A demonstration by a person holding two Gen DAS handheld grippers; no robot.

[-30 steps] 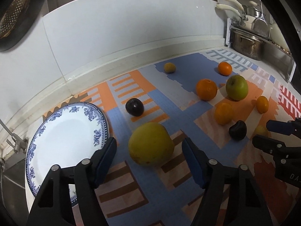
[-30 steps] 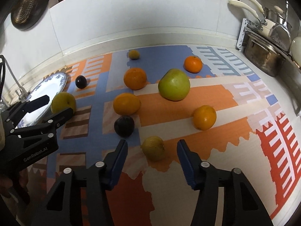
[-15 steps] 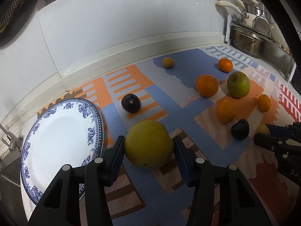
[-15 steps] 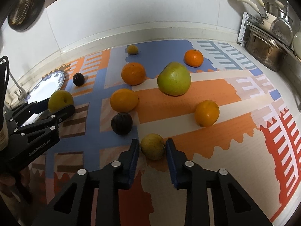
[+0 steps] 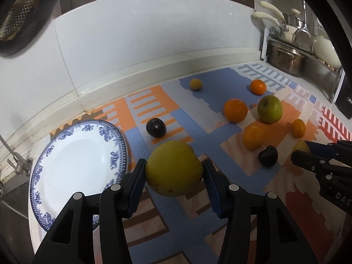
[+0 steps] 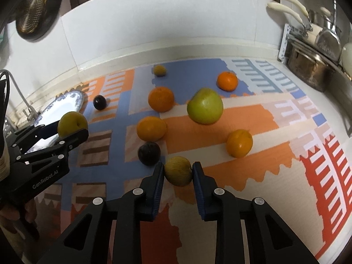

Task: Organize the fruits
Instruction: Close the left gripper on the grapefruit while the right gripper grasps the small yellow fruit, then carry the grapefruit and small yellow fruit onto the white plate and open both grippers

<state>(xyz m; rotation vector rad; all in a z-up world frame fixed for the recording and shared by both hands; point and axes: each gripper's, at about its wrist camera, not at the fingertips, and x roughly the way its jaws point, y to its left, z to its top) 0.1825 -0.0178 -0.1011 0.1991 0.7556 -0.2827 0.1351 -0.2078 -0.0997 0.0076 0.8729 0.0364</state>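
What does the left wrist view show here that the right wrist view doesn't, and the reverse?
Only the left wrist view shows the whole blue-patterned plate and the left hand-held gripper head-on, shut on the large yellow fruit. Only the right wrist view shows the right hand-held gripper head-on, shut on the small greenish fruit. Both show the green apple, oranges and two dark plums on the patterned mat.

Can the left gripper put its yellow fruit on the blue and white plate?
Probably yes. The left gripper already grips the yellow fruit, and the plate lies bare right beside it, with nothing between.
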